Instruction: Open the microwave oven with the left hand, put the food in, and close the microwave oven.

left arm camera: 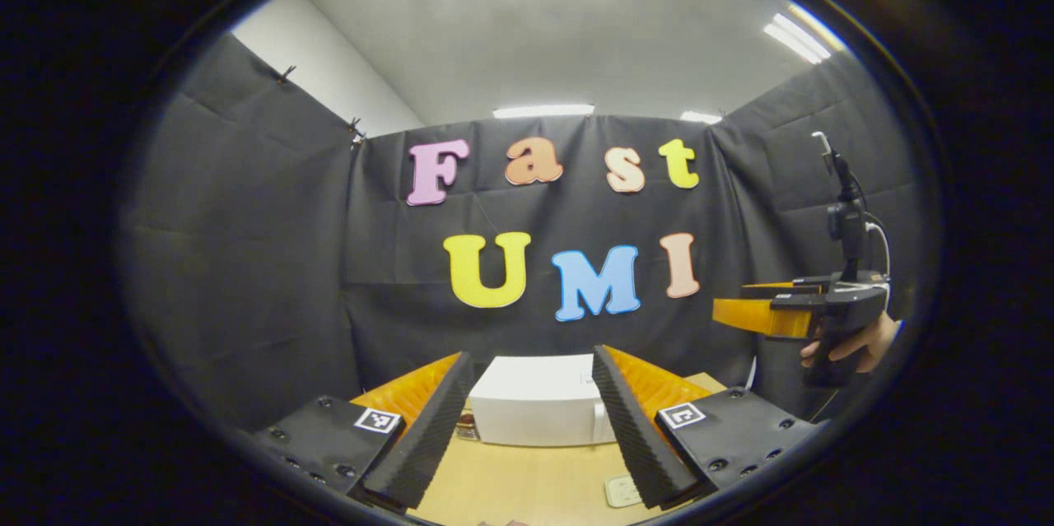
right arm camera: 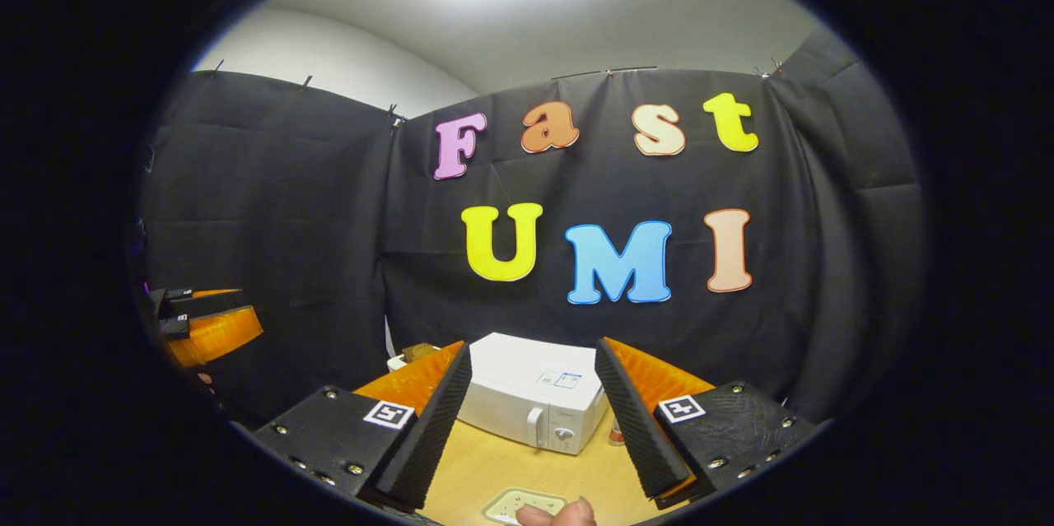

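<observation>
Standing at the lower centre of both views, the white microwave oven (left arm camera: 539, 402) (right arm camera: 527, 398) sits on the wooden table (left arm camera: 510, 485) (right arm camera: 486, 460) against the black cloth, its door shut, with the handle and a knob facing forward in the right gripper view. That placement leaves the front free to be reached, which suits a pull on the door as the first step; I judge the task not yet begun.

The left gripper (left arm camera: 533, 427) hangs high above the table, aimed level toward the oven, with its jaws spread wide and nothing between them. The right gripper (right arm camera: 533, 419) is posed much the same, jaws apart and empty, looking down slightly on the oven's top. In the left gripper view it shows at the right edge, gripped by a hand (left arm camera: 856, 342); in the right gripper view the left one shows at the left edge of the frame.

A pale tray or plate (right arm camera: 519, 503) lies at the bottom of the right gripper view with a fingertip (right arm camera: 568, 514) at its edge; whether it carries the food is too small to tell. Small items beside the oven are unclear.
</observation>
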### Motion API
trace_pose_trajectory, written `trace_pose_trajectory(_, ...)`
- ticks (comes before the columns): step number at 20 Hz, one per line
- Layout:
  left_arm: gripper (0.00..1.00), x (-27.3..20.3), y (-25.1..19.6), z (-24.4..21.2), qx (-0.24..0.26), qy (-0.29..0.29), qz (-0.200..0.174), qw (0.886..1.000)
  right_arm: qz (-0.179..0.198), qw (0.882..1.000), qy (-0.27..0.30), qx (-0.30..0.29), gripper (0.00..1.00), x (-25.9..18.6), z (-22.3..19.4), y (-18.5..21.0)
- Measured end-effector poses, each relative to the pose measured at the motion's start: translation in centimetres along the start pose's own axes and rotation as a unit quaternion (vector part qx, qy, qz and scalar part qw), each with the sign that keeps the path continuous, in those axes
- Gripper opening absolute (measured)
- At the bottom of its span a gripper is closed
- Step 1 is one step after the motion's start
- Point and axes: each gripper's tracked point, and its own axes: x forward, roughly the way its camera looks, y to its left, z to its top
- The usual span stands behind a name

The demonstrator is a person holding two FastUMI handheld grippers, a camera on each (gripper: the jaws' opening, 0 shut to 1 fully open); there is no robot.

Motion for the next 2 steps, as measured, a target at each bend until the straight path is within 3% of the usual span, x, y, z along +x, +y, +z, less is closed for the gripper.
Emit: trace_pose_trajectory(2,0.99,0.36,1.11,-0.47,-0.008,0.002,-0.002,1.0,-0.009,1.0,-0.004,-0.002,0.92,0.33,0.17,0.34)
